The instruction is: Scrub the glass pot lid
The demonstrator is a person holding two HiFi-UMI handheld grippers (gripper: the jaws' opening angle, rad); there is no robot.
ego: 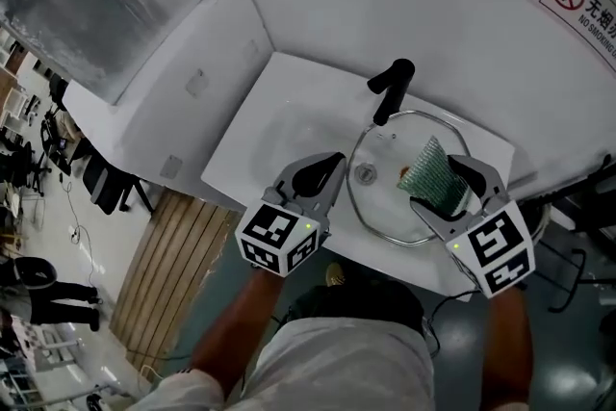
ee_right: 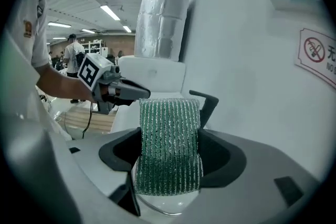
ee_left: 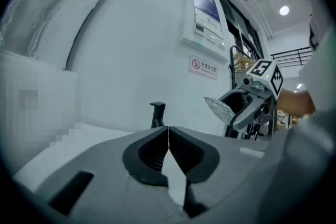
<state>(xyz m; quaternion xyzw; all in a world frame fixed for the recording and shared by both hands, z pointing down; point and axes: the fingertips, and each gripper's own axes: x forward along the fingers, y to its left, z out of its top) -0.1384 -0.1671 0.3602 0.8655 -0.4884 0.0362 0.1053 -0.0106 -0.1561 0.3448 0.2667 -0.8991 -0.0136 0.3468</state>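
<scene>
The right gripper (ee_right: 169, 150) has its jaws closed on a green scrubbing pad (ee_right: 169, 139). The pad stands upright between them and fills the gap from side to side. Its upper edge rises above the fingertips. In the head view this right gripper (ego: 446, 191) is at 4 o'clock of the picture, and the pad (ego: 433, 170) points toward 11 o'clock, over the glass pot lid (ego: 380, 202). I cannot tell whether the pad touches the glass. A curved piece of the lid's rim (ee_right: 160, 210) shows just under the pad in the right gripper view.

The left gripper (ee_left: 168, 140) has its jaws pressed together at the tips, with nothing between them. In the head view the left gripper (ego: 327, 168) is at 6 o'clock of the picture, just beside the lid's 9 o'clock edge but apart from it.

The lid lies flat in the white sink (ego: 279, 111), in the half nearer 3 o'clock. A black faucet (ego: 390, 87) stands at 12 o'clock of the lid, at the back rim of the sink. A no-smoking sign (ego: 577, 0) is on the white wall at 2 o'clock. The person's forearms come in from 6 o'clock.
</scene>
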